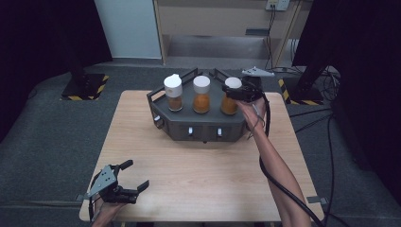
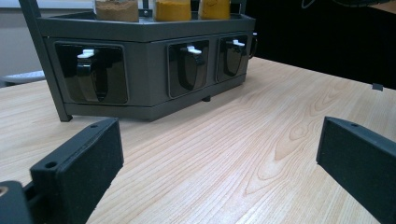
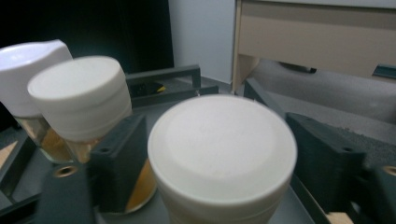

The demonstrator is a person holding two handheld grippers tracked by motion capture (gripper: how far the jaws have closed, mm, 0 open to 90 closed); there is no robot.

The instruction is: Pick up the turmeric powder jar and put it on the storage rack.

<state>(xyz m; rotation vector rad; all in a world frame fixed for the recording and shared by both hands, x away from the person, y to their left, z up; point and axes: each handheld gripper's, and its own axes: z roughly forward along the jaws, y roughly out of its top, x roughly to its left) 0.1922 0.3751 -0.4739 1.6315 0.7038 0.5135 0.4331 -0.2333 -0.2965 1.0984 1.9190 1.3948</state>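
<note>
A dark grey rack (image 1: pixel 203 126) stands at the far middle of the wooden table (image 1: pixel 198 170), with three white-lidded jars of orange-brown powder on it. My right gripper (image 1: pixel 232 91) is at the right jar (image 1: pixel 230 103), its jaws closed against both sides of the white lid (image 3: pixel 223 144). The middle jar (image 3: pixel 79 95) and left jar (image 3: pixel 28 70) stand just beside it. The jar still rests on the rack. My left gripper (image 1: pixel 135 175) sits open near the table's front left corner, with nothing between its jaws, facing the rack (image 2: pixel 140 70).
The rack's front has three dark compartments with small white-tipped handles (image 2: pixel 88 53). Bare tabletop lies between the rack and the left gripper (image 2: pixel 219 135). Beyond the table are carpeted floor, black stands with hazard-striped bases (image 1: pixel 85 87) and trailing cables (image 1: pixel 326 142).
</note>
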